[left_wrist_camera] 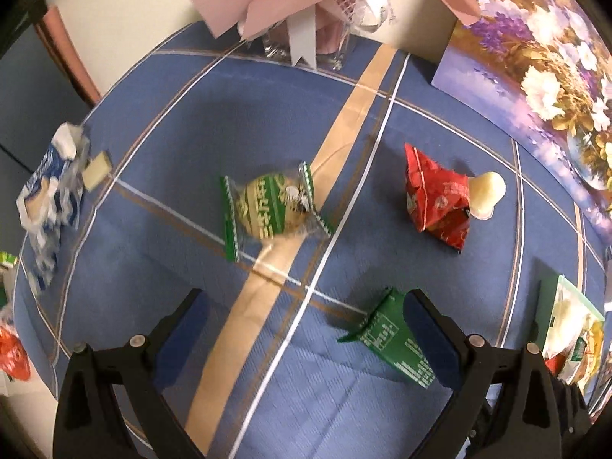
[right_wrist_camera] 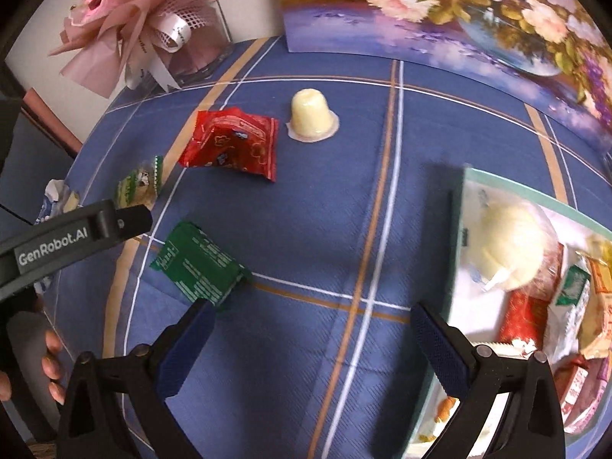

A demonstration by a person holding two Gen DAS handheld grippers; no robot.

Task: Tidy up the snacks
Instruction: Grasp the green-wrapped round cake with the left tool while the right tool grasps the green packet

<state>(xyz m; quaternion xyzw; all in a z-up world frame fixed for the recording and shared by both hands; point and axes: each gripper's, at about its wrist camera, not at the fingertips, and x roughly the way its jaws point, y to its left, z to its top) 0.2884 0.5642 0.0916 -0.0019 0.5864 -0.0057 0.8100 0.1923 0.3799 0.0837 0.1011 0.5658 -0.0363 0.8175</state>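
Left gripper [left_wrist_camera: 306,338], jaws spread and empty, is hovering over the blue tablecloth [left_wrist_camera: 183,122], its right finger just beside the dark green packet [left_wrist_camera: 386,338], apparently bound for the snack tray [right_wrist_camera: 457,229] at three o'clock.

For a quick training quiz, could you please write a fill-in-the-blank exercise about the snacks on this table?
1. The pale jelly cup stands beside the ____ packet.
2. Both the left hand-held gripper and the right hand-held gripper are ____.
3. The tablecloth is mainly ____.

Missing words: red; open; blue
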